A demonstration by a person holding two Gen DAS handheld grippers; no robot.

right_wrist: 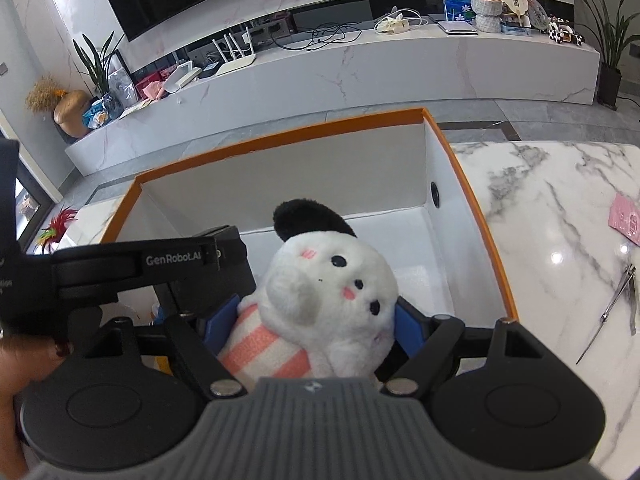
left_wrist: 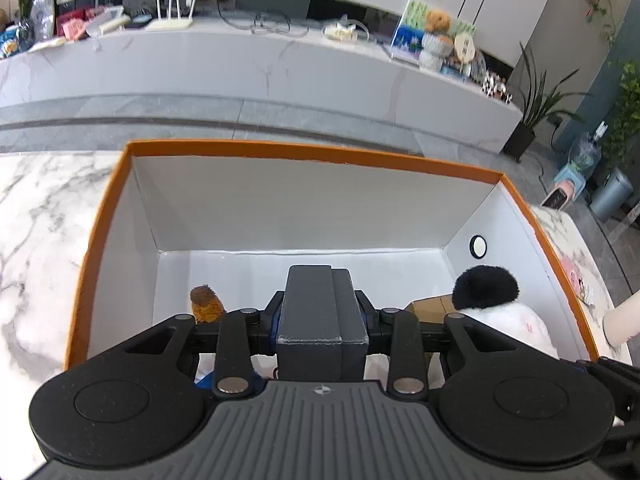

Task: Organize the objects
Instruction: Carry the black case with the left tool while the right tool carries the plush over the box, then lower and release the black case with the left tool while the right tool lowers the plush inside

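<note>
An orange-rimmed box with white walls stands on the marble table. In the left wrist view, my left gripper is shut on a dark grey block held low inside the box. A small brown tuft and a cardboard piece lie on the box floor. In the right wrist view, my right gripper is shut on a white plush toy with a black ear and pink stripes, its blue pads pressing both sides. The toy hangs inside the box, to the right of the left gripper.
Marble table surrounds the box. On it to the right lie metal nail tools and a pink card. A red feather lies at the left. A long white TV cabinet with clutter runs behind.
</note>
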